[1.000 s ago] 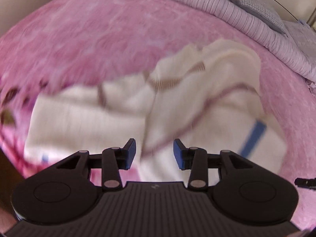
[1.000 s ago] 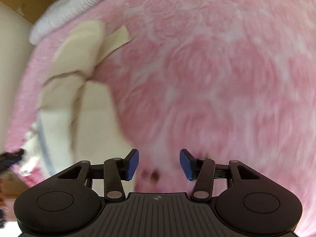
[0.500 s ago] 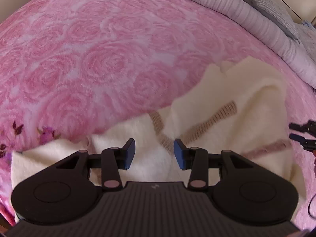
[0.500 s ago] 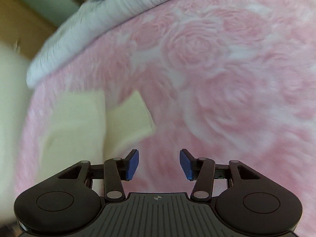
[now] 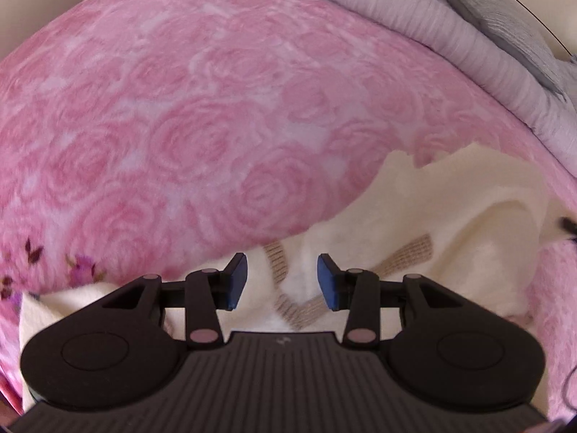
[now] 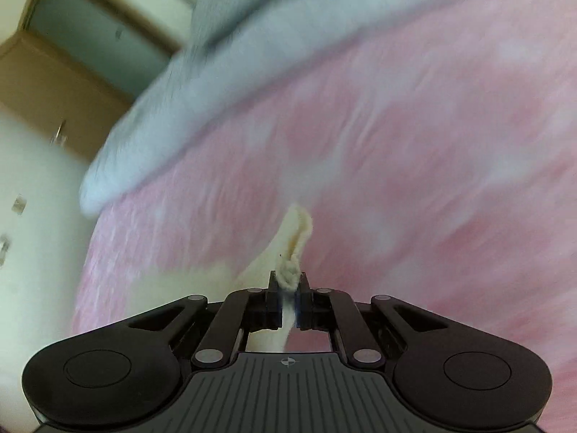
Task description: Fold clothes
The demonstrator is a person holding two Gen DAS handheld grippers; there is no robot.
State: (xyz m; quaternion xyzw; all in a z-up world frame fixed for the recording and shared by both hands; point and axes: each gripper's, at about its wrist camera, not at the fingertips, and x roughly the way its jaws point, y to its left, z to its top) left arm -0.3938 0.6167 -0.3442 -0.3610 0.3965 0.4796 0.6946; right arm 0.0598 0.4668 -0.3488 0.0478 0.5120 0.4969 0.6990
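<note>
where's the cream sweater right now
In the left wrist view the cream sweater lies lower right on the pink blanket, under the open left gripper.

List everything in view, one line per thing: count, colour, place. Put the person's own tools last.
sweater: one, cream with tan knit bands, lying on the blanket at lower right in the left view
blanket: one, pink rose pattern, covering the bed
quilt: one, pale lilac, ribbed, along the bed's far edge
pillow: one, grey, beyond the quilt
cardboard box: one, brown, beside the bed
left hand-held gripper: black, blue pads, open above the sweater
right hand-held gripper: black, shut on a sweater edge
</note>
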